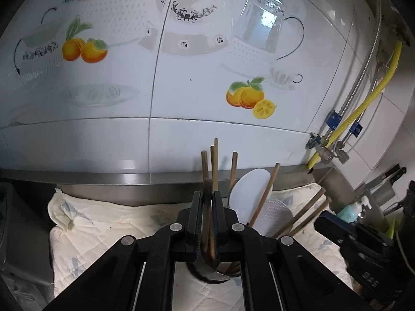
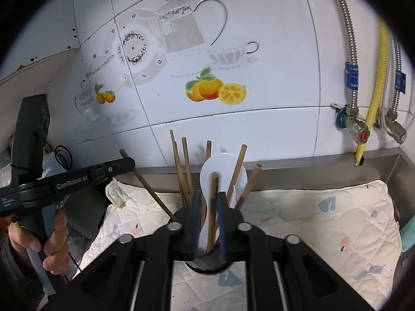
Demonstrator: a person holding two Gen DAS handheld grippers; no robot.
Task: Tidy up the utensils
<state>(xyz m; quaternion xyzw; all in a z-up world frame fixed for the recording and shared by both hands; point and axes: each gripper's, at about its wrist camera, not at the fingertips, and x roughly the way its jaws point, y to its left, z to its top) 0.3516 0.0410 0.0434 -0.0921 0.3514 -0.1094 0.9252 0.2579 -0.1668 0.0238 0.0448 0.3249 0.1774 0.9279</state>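
Observation:
A dark metal utensil cup (image 1: pixel 215 276) stands on a quilted cloth and holds several wooden chopsticks (image 1: pixel 264 194) and a white spoon (image 1: pixel 249 194). My left gripper (image 1: pixel 207 202) is shut on a dark wooden chopstick (image 1: pixel 206 215) that stands upright over the cup. In the right wrist view the same cup (image 2: pixel 210 263) sits just below my right gripper (image 2: pixel 210 202), which is shut on a wooden chopstick (image 2: pixel 213 207) reaching down into the cup, beside the white spoon (image 2: pixel 223 165). The left gripper's body shows at the left, held by a hand (image 2: pixel 39 243).
The quilted cloth (image 2: pixel 324 220) covers a steel counter against a tiled wall (image 1: pixel 181 90). Metal and yellow hoses with valves (image 2: pixel 363 124) hang at the right. A knife rack (image 1: pixel 384 189) and a teal bottle (image 1: pixel 350 211) stand at the far right.

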